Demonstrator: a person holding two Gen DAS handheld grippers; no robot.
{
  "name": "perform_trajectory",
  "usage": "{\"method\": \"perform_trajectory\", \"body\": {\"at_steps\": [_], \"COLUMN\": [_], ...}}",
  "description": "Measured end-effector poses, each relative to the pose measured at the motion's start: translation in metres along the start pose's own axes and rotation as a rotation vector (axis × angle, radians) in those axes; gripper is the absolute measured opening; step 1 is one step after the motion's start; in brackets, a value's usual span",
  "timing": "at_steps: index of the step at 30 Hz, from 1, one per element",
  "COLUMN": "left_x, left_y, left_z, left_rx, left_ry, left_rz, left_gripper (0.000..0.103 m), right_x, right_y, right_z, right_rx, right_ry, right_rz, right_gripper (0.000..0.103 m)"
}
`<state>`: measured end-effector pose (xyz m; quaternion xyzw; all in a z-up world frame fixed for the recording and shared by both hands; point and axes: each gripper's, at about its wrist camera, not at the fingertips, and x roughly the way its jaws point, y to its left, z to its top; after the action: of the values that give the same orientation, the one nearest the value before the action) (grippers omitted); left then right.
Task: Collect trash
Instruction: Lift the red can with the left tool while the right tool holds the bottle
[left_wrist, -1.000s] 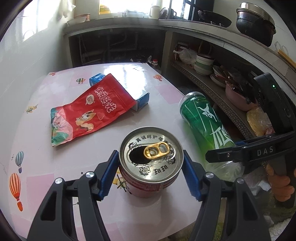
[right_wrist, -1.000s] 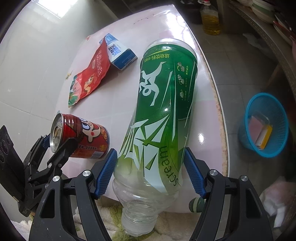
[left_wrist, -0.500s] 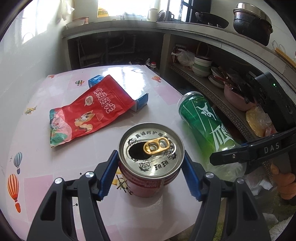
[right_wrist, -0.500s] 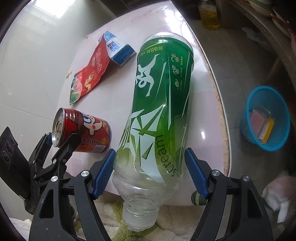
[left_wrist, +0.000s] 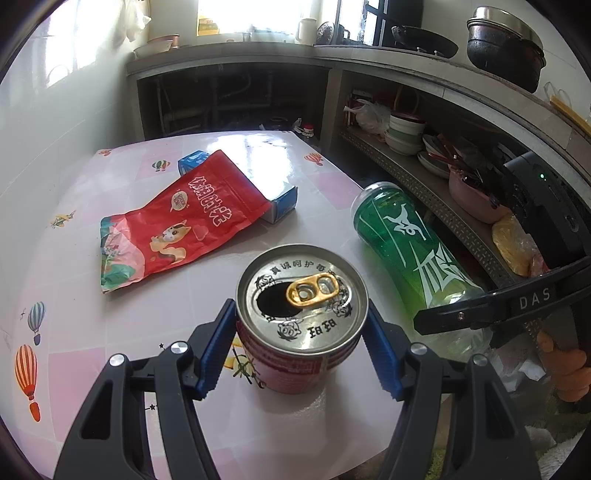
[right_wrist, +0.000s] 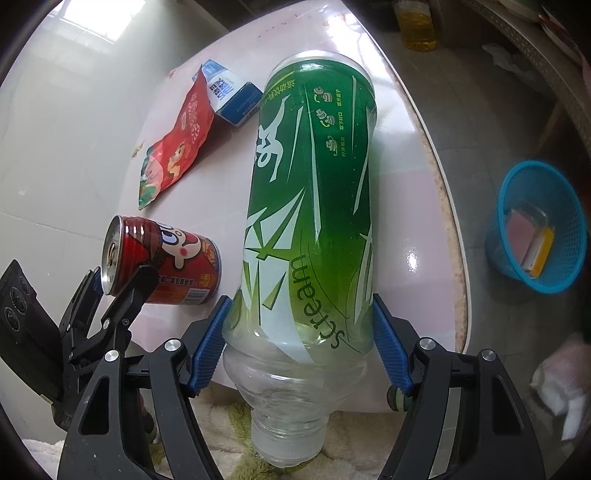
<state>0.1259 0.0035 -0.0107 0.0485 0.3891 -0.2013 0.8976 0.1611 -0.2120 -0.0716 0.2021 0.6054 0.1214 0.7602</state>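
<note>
Daylight from a window (left_wrist: 255, 14) far ahead of the left gripper; it's blown out white. Glare patches on the glossy table (left_wrist: 258, 147), also on the table edge in the right wrist view. Under-counter shelves (left_wrist: 424, 155) sit dim. Can lid (left_wrist: 301, 297) w/ bright sheen, sharp. Strong fisheye bend + dark vignette at corners in both views. Soft shadows; floor rags at the edges are blurry.

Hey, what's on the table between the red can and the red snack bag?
Nothing. In the left wrist view, only bare tabletop separates the red can from the red snack bag. The right wrist view agrees.
</note>
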Motion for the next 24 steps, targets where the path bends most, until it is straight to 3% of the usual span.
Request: {"method": "perform_trajectory", "body": {"at_steps": [14,24], "left_x": [-0.002,-0.008], "left_y": [0.002,-0.012], "left_z": [0.002,0.019], "left_rx": [-0.014,-0.003], "left_ry": [0.002,-0.019], "left_rz": [-0.007,-0.040], "left_gripper": [0.065,0.065], "right_x": [-0.005,-0.027], "right_y": [-0.004,-0.027], "right_z": [0.001,0.003], "right_rx": [0.022,0.086], "right_ry": [-0.038,-0.119], "right_rz": [0.004,0.072], "right_gripper": [0.067,0.067]}}
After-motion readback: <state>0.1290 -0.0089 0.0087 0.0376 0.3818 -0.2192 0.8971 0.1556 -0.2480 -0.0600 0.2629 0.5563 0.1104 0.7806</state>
